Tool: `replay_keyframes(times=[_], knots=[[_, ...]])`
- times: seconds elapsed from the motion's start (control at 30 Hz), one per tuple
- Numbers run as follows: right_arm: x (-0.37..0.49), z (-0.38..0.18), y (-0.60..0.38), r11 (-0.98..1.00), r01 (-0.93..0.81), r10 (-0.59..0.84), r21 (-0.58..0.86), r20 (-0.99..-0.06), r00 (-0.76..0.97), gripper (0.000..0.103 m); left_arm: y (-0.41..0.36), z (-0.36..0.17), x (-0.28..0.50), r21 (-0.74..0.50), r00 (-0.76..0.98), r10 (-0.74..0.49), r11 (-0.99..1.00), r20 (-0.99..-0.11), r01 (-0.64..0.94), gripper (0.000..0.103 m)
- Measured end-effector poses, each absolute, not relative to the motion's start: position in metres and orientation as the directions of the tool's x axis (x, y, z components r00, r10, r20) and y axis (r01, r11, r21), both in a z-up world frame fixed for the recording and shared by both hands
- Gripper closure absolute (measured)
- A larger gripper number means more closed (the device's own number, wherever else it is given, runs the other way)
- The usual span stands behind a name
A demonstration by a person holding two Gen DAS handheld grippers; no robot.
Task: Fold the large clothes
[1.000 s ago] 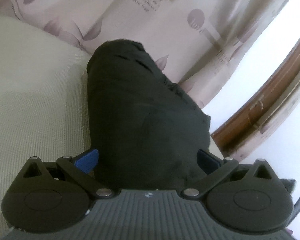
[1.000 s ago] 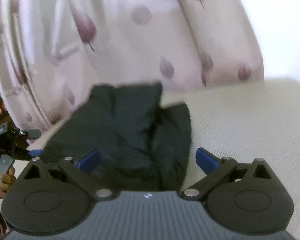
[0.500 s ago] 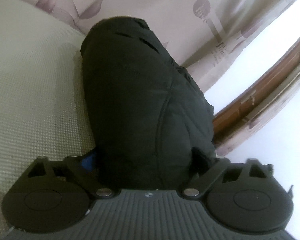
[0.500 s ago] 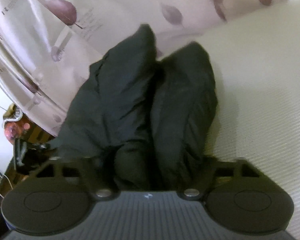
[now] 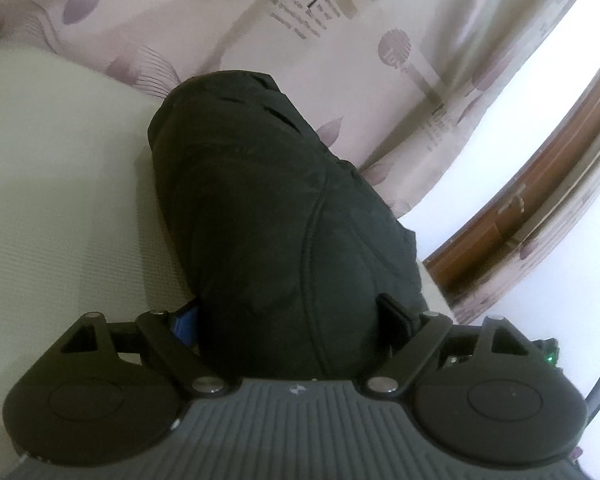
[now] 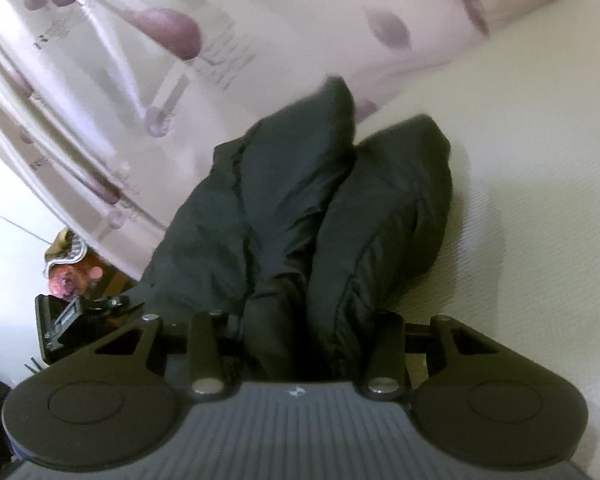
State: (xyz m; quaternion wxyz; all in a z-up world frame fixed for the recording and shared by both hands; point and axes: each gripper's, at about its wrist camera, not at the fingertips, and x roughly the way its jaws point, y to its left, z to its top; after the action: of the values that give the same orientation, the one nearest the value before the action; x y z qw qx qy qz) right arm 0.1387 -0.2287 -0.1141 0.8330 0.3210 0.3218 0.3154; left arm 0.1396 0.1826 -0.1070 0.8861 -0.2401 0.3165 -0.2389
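Black padded garment is bunched on the cream bed, running toward 12 o'clock, with my left tongs and right tongs both clamped on its near end, so I'm mid-fold and next I'd guess lift and carry it over evenly.

Both tongs clamping down

The left tongs are pinching inward, one blue pad showing at the left and the dark one at the right, both pressing into what sits between them. The right tongs are squeezing narrower, arms standing nearly parallel, pads hidden.
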Motion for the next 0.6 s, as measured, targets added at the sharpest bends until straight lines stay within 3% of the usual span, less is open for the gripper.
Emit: replay_keyframes(times=[0.27, 0.37, 0.5, 0.57, 0.6], knots=[[0.104, -0.119, -0.202, 0.623, -0.326, 0.717, 0.711, -0.353, 0.601, 0.061, 0.199, -0.12, 0.094, -0.492, 0.74, -0.488, 0.836, -0.463, 0.242, 0.012], [0.101, -0.116, -0.196, 0.664, -0.32, 0.681, 0.676, -0.369, 0.633, 0.051, 0.19, -0.114, 0.077, -0.377, 0.818, -0.377, 0.901, -0.435, 0.215, 0.0], [0.078, -0.089, -0.185, 0.778, -0.329, 0.567, 0.535, -0.374, 0.734, 0.041, 0.171, -0.094, 0.052, -0.188, 0.905, -0.178, 0.976, -0.387, 0.112, 0.0], [0.059, -0.076, -0.183, 0.812, -0.336, 0.521, 0.477, -0.333, 0.786, 0.041, 0.166, -0.085, 0.044, -0.139, 0.921, -0.115, 0.988, -0.372, 0.067, 0.0], [0.047, -0.069, -0.182, 0.826, -0.344, 0.502, 0.447, -0.306, 0.809, 0.036, 0.163, -0.081, 0.043, -0.115, 0.923, -0.087, 0.992, -0.375, 0.047, 0.0]])
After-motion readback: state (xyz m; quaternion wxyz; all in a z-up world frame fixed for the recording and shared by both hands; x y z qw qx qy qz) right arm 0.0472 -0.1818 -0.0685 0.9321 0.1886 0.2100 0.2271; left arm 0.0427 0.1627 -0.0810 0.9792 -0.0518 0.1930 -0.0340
